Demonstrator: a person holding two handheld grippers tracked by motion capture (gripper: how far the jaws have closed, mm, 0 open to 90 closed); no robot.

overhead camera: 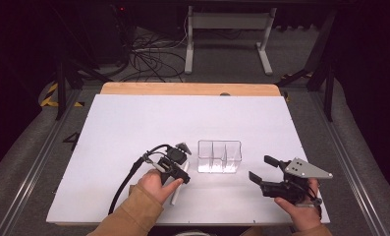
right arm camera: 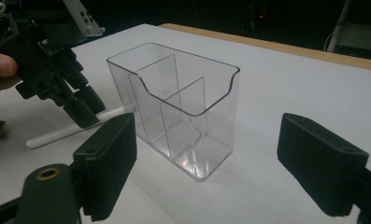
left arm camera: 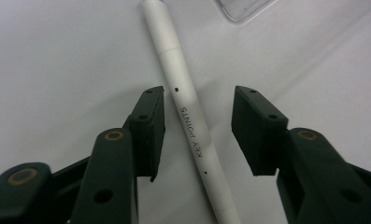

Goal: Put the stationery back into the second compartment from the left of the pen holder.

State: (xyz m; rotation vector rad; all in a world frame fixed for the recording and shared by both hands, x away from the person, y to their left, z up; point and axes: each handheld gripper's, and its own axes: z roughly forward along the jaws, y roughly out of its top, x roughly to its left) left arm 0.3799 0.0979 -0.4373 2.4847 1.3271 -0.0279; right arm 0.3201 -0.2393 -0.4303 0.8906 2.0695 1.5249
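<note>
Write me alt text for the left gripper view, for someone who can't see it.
A white pen printed "KEY POINTS" lies on a white table between the left tool's two open black jaws, neither pad touching it. A corner of a clear plastic organizer shows at the top edge.

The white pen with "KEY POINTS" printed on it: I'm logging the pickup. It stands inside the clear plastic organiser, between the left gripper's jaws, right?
Not inside. The white pen lies flat on the white table beside the clear plastic organiser, between the left gripper's open jaws, as the left gripper view shows.
</note>
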